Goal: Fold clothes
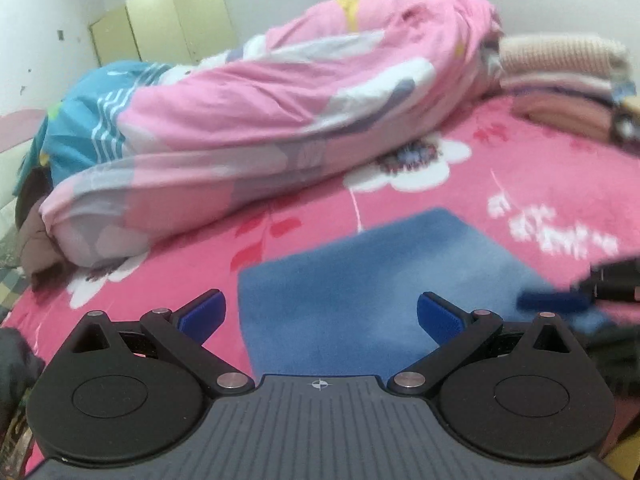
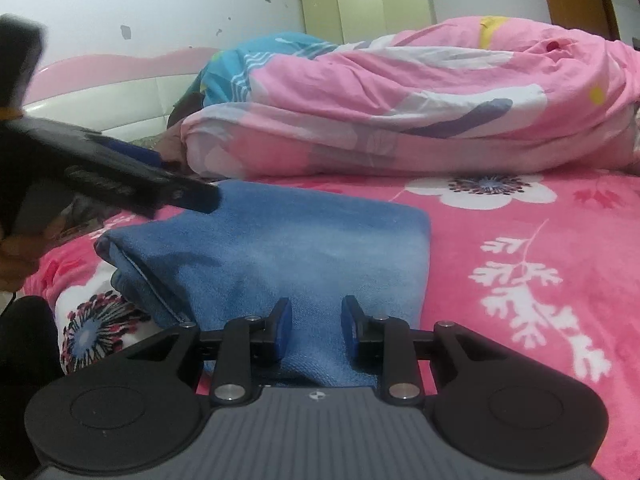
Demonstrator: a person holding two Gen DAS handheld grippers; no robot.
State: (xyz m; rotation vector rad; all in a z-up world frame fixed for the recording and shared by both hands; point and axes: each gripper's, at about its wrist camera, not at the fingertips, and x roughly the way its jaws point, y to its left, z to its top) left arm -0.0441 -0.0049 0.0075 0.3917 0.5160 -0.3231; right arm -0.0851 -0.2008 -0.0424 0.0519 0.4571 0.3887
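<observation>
Open room: bare pink floral sheet (image 2: 540, 240) ran wide to the right of the cloth (image 2: 280, 256) in the right-wrist view; far side blocked by a rolled quilt (image 2: 400, 120) lying across the bed. Left side tighter, w/ the other tool and a hand there.

Surface: bed w/ bright pink fleece sheet, white and red flower print. Pink-white headboard (image 2: 120, 96) at far left. Folded stack of knits (image 1: 560, 76) far right in the left-wrist view, just beside the quilt's end. Room: white scuffed wall, pale yellow wardrobe (image 2: 368, 4) far back, brown door at far right.

Cloth: blue, fleecy, folded to approx. a rectangle, flat on the sheet, near side of the bed, apart from the quilt. Left layers gaped, hem showing.

Left gripper (image 1: 322, 316): fingers spread wide, released, nothing between them; cloth straight ahead and below. Frame blurred. In the right-wrist view its tip sat at the cloth's far-left corner; contact can't be told.

Right gripper (image 2: 316, 330): fingers part-closed w/ a gap, the cloth's near edge running between them; pads not seen pressing on it, grip can't be told.
</observation>
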